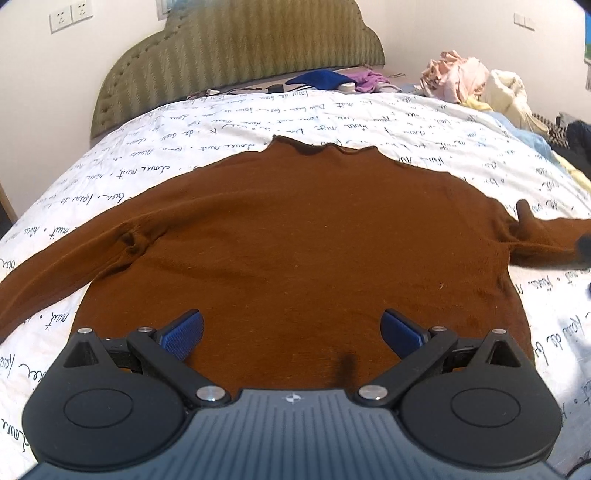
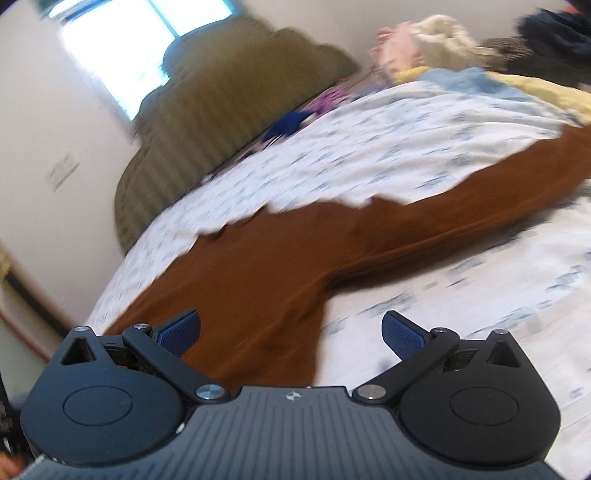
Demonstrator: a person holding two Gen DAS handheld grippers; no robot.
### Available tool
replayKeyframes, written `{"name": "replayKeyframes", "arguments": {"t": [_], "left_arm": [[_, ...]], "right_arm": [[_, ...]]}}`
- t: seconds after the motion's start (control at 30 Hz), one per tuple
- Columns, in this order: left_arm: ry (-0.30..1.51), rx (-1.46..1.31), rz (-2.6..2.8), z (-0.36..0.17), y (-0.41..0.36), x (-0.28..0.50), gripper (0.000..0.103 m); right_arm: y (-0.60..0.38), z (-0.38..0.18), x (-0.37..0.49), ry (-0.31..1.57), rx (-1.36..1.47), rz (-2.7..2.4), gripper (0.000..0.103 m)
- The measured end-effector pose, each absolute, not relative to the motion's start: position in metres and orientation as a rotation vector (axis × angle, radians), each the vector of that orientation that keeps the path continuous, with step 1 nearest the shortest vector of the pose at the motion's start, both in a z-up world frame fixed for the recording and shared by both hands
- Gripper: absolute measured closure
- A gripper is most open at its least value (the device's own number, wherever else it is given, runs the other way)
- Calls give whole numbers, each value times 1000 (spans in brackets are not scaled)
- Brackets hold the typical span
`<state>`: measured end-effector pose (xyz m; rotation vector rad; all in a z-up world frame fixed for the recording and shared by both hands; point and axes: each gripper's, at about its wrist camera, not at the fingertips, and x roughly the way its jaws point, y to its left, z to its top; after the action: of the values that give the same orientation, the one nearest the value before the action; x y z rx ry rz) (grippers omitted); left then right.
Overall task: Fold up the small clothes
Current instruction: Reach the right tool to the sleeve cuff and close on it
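Brown knit is what fills most of the left wrist view: a sweater (image 1: 295, 236) is laid out flat on the bed (image 1: 110, 155), collar toward the headboard (image 1: 236, 55) and both sleeves spread out toward the left and right edges of the mattress. The hem is sat right at the near edge, under the left gripper (image 1: 291, 332), whose blue-padded fingers (image 1: 183, 332) are spread wide apart with nothing pinched between them, hovering just above the lower part of the sweater body. White bedding with handwritten-style script is seen all around the garment. A heap of other clothes (image 1: 472, 85), pinkish and cream, is piled at the far right corner of the bed, and a blue item (image 1: 321, 79) is lying near the headboard. Two wall sockets (image 1: 72, 14) are mounted up on the left wall.

Over in the right wrist view everything is tilted and pretty smeared with blur. The sweater (image 2: 266, 266) is seen from its right side, with one sleeve stretched out toward the right edge of the bed (image 2: 424, 147). The right gripper (image 2: 291, 332) is also splayed wide, empty, with one finger (image 2: 181, 334) over the brown fabric and the other over the bare sheet beside it. A bright window (image 2: 129, 48) is visible behind the headboard (image 2: 207, 129).
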<state>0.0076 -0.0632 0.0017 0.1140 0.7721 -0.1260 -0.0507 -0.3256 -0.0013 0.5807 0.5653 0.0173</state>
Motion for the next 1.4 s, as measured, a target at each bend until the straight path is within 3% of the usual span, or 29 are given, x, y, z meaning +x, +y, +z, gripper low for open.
{"name": "replayKeyframes", "arguments": {"t": [0.17, 0.67, 0.93, 1.17, 1.33, 1.37, 1.4], "left_arm": [[797, 110, -99, -5, -66, 14, 0], [822, 141, -55, -10, -73, 20, 0], [823, 163, -84, -13, -78, 19, 0], [847, 189, -97, -19, -84, 20, 0], [856, 191, -87, -20, -84, 23, 0], [860, 189, -87, -20, -84, 24, 0], [862, 189, -89, -20, -84, 24, 0]], "right_arm": [[-392, -2, -65, 472, 698, -88, 0], [-502, -14, -70, 333, 677, -393, 0], [-582, -43, -78, 269, 878, -509, 3], [-622, -74, -62, 232, 1102, -443, 24], [-628, -81, -39, 241, 1112, -409, 38], [-627, -81, -34, 251, 1103, -414, 46], [-627, -81, -30, 262, 1095, -424, 62]]}}
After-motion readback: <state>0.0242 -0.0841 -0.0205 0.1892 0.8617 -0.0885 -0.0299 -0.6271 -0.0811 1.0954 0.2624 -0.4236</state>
